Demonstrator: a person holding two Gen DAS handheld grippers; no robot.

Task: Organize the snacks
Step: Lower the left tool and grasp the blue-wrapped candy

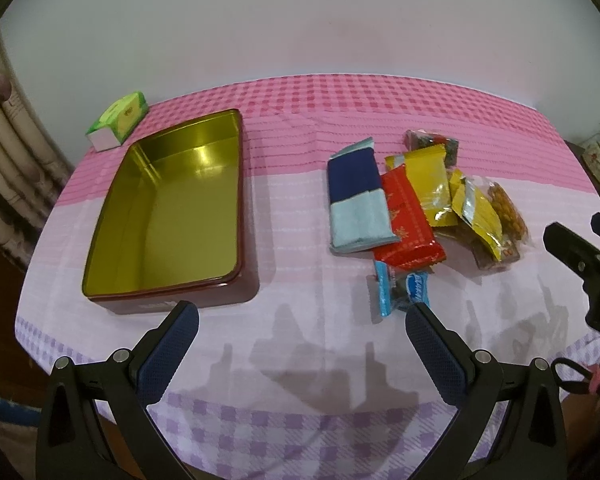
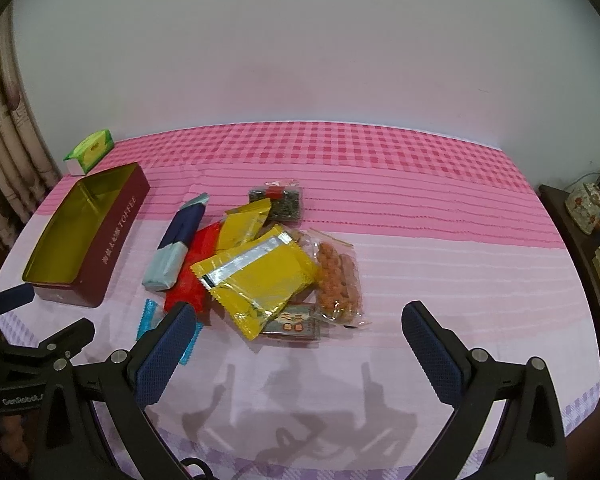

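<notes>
Pink-and-white checked cloth [image 1: 300, 128] covers the counter, turning lilac along its near edge. I have both sets of tongs hanging above that near edge, and neither is carrying anything. My left tongs [image 1: 302, 344] are spread wide, their blue pads [image 1: 168, 354] well apart over bare cloth. My right tongs [image 2: 300, 344] are just as widely released, poised just short of the snack pile.

Toward the counter's left side sits the open toffee tin [image 1: 172, 216], maroon outside and gold inside, with nothing in it. Behind it, at the far left corner, lies a green tissue pack [image 1: 118, 120].

The snacks are heaped right of the counter's middle, well apart from the tin. On the pile's left is a navy and pale-blue packet [image 1: 356, 200], with a red foil packet [image 1: 410, 220] overlapping its right side. Yellow foil sachets [image 2: 256, 280] lie across the heap; one rests on top of the others. A clear bag of orange coated nuts [image 2: 336, 280] lies on the pile's right, touching the sachets. A dark seaweed-like packet [image 2: 278, 200] sits at the far end. Nearest me are light-blue wrapped sweets [image 1: 400, 286], and a flat packet with a printed label [image 2: 296, 322] shows under the top sachet.
</notes>
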